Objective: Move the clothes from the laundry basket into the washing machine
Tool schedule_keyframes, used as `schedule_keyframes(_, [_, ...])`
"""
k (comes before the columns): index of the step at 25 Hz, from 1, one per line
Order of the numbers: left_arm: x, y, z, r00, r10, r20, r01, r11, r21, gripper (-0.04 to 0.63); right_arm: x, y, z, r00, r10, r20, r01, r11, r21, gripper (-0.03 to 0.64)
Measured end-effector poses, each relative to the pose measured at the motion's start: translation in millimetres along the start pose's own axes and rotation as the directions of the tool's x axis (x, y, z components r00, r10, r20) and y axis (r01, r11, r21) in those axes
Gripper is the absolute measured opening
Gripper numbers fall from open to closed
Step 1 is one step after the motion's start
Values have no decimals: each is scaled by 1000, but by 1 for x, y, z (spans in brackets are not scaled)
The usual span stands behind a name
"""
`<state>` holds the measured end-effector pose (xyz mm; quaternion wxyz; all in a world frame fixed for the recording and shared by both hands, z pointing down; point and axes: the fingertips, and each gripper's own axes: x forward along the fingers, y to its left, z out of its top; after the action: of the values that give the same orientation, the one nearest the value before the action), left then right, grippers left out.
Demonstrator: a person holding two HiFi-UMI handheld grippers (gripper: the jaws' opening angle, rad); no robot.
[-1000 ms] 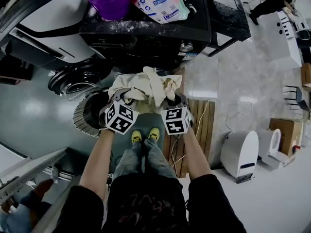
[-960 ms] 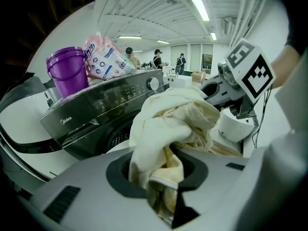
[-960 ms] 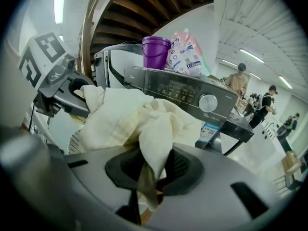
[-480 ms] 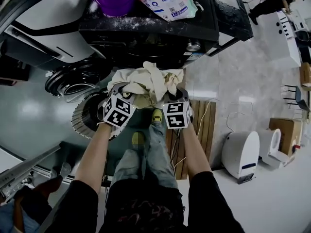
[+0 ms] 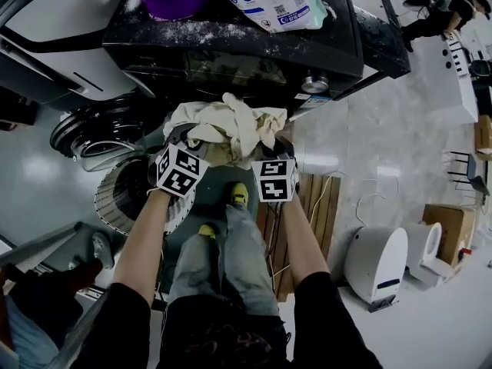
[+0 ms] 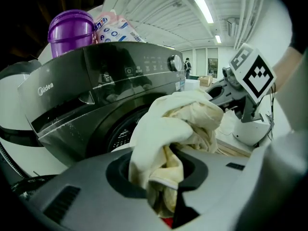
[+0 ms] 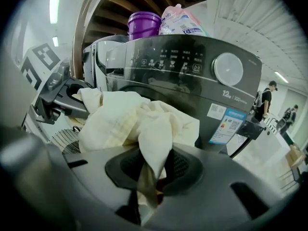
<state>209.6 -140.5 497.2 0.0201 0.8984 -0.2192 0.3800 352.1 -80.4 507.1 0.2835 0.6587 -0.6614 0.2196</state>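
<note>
Both grippers hold one cream cloth [image 5: 229, 124] up in the air; the left gripper [image 5: 187, 139] has its fingers [image 6: 82, 186] shut tight on one bunch of it, and the right gripper [image 5: 270, 147] pinches another bunch the same way; the cloth hangs between them like a little hammock.

The cloth is right in front of the washer [image 5: 231, 48], near the top of its dark front; it is not inside yet; the mesh basket [image 5: 115, 198] sits on the floor down to the left, beside the person's feet; the round door [image 5: 100, 131] looks swung open on the left, and the hole [image 6: 120, 134] shows just behind the cloth in the left gripper view.

I think the step now is getting the cloth into that hole; to do it well, both grips should hold on tight and go together, so the cloth does not stretch or slip; they need to go lower, since the hole is under the knobs; push the cloth deep inside before letting go; loose ends hang down under the fingers, so tuck them in too, or they may snag on the rim or flop out; mind the open door on the left.
</note>
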Motion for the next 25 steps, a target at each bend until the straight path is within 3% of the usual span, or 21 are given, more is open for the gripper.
schedule_keyframes(11, [61,28,-22,995,82,53,-78,994,-70,115,72,-7,-15,999,18,37,-19,999,31,83])
schedule_keyframes(25, [151,64,-38,958,214,189,-188,972,-144,115,160,-23,-29,987,-46,157,45,999,12,81])
